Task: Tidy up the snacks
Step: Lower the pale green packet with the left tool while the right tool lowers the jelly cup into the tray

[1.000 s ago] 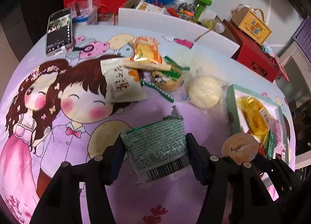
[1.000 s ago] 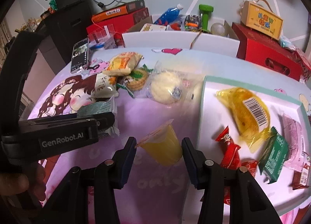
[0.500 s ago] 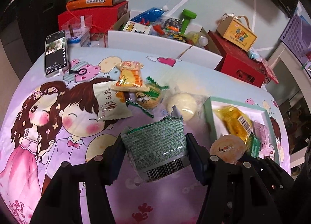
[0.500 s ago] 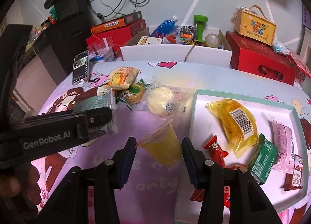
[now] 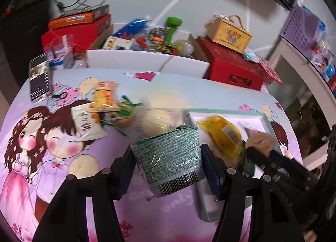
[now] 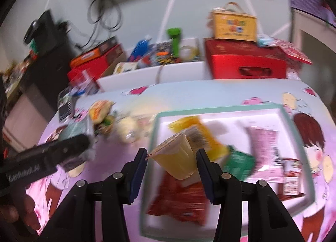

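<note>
The right gripper (image 6: 171,163) is clamped on a small yellow jelly cup with a foil lid (image 6: 176,158), held tilted above the near part of the white tray with a mint-green rim (image 6: 283,111). The cup's tapered plastic wall looks slippery, so it could squirt out of the pads and land on the red packet (image 6: 178,202) below, or outside the tray. The left gripper (image 5: 166,162) is clamped on a green-and-white crinkly snack packet with a barcode (image 5: 168,158), above the surface (image 5: 178,210) just beside the tray's edge. With both grippers close together near one tray, they could collide. Farther off, loose snacks (image 5: 105,103) lie waiting on the cartoon-print cloth.
</note>
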Demonstrator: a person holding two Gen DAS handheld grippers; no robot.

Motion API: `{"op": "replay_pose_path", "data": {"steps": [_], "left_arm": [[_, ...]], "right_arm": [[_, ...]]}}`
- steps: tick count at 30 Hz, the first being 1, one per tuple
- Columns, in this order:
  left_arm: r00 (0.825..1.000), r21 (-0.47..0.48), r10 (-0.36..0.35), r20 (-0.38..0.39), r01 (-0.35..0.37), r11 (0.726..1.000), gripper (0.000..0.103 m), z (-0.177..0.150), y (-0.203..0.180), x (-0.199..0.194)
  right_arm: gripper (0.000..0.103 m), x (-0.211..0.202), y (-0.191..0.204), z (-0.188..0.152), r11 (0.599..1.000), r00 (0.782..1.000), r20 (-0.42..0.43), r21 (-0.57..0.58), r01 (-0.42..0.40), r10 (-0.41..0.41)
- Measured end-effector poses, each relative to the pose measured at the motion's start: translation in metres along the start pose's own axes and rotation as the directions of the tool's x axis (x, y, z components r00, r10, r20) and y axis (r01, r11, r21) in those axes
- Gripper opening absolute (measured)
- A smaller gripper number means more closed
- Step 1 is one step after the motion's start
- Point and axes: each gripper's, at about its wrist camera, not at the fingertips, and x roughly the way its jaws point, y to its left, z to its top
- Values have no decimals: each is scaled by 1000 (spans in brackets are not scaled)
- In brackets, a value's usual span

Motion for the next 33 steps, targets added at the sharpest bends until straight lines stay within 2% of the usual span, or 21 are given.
{"op": "replay_pose_path", "data": {"steps": [9, 15, 20, 29, 33], "left_arm": [[998, 126, -57, -29, 60, 990, 62, -7, -56, 19], [996, 221, -80, -42, 87, 971, 62, -11, -95, 31], [994, 270, -75, -79, 94, 958, 62, -22, -115, 46], [997, 335, -65, -52, 79, 939, 62, -22, -135, 58], [995, 347, -70, -70, 90, 934, 62, -23, -138, 64]], "right_arm": [[51, -27, -83, 0, 976, 992, 23, 184, 115, -121], [51, -34, -114, -6, 956, 986, 3, 245, 159, -165], [51, -25, -126, -10, 944, 986, -30, 283, 167, -165], [51, -16, -123, -14, 947, 988, -66, 285, 150, -137], [51, -12, -122, -14, 947, 987, -80, 280, 156, -139]]}}
